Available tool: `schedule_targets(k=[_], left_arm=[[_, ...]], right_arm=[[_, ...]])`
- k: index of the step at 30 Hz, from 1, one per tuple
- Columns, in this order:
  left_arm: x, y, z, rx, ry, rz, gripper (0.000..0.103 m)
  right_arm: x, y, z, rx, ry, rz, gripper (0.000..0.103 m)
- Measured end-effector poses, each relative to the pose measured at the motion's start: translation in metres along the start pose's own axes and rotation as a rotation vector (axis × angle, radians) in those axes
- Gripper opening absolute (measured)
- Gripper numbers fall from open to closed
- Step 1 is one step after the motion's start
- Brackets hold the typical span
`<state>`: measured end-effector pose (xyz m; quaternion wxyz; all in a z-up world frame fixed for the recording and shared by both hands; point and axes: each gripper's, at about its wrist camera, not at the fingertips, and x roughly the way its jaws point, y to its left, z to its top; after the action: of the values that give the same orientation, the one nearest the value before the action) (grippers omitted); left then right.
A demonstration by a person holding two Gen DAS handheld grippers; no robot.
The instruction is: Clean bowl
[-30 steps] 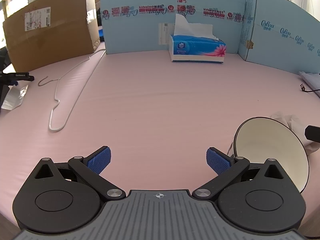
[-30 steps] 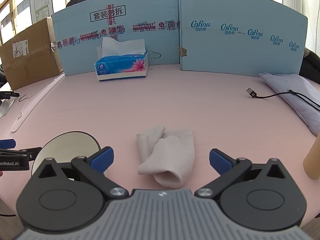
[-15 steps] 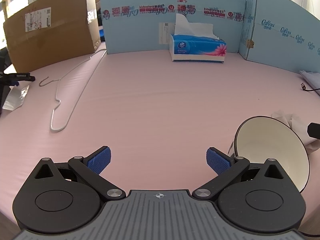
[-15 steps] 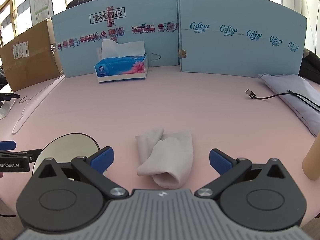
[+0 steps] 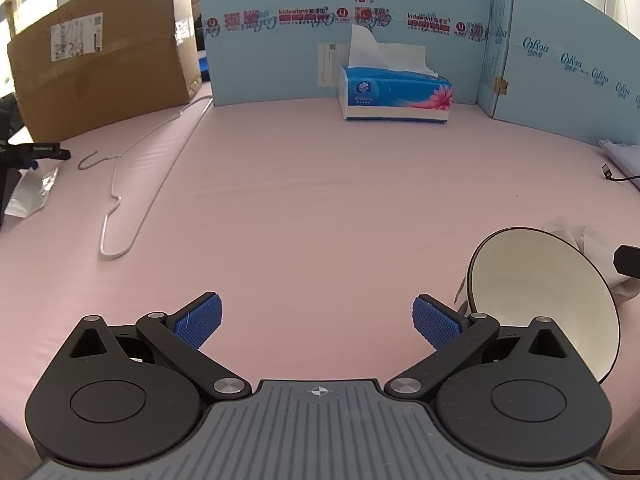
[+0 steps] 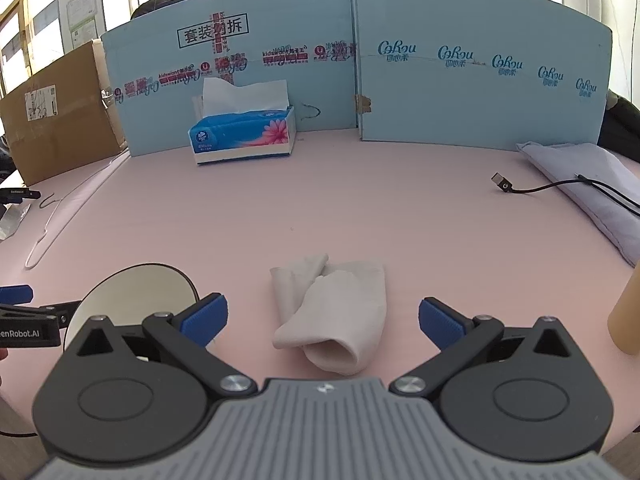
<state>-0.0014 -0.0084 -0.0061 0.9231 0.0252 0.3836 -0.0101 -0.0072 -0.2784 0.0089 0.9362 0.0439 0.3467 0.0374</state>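
Note:
A white bowl (image 5: pixel 540 292) with a dark rim sits on the pink table at the right of the left wrist view, just beyond the left gripper's right finger. It also shows in the right wrist view (image 6: pixel 136 292) at the lower left. A folded off-white cloth (image 6: pixel 332 304) lies on the table between the fingers of my right gripper (image 6: pixel 322 320), which is open and empty. My left gripper (image 5: pixel 318 318) is open and empty over bare table, to the left of the bowl. The cloth's edge (image 5: pixel 576 236) shows behind the bowl.
A blue tissue box (image 5: pixel 394 94) stands at the back by light-blue board walls (image 6: pixel 480 80). A wire hanger (image 5: pixel 132 200) lies at the left near a cardboard box (image 5: pixel 100 72). A USB cable (image 6: pixel 532 188) and grey pouch (image 6: pixel 592 184) lie at the right. A tan cylinder (image 6: pixel 626 312) stands at the right edge.
Both views have shifted very slightly. Both grippers stay open, and the bowl and cloth have not moved.

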Motion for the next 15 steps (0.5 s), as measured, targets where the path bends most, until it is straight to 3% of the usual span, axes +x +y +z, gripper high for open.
schedule_targets(k=[15], left_arm=[[-0.0014,0.0012,-0.0021,-0.004,-0.003,0.001,0.103]], right_arm=[[-0.0022,0.0002,-0.0011,0.001,-0.004,0.004,0.103]])
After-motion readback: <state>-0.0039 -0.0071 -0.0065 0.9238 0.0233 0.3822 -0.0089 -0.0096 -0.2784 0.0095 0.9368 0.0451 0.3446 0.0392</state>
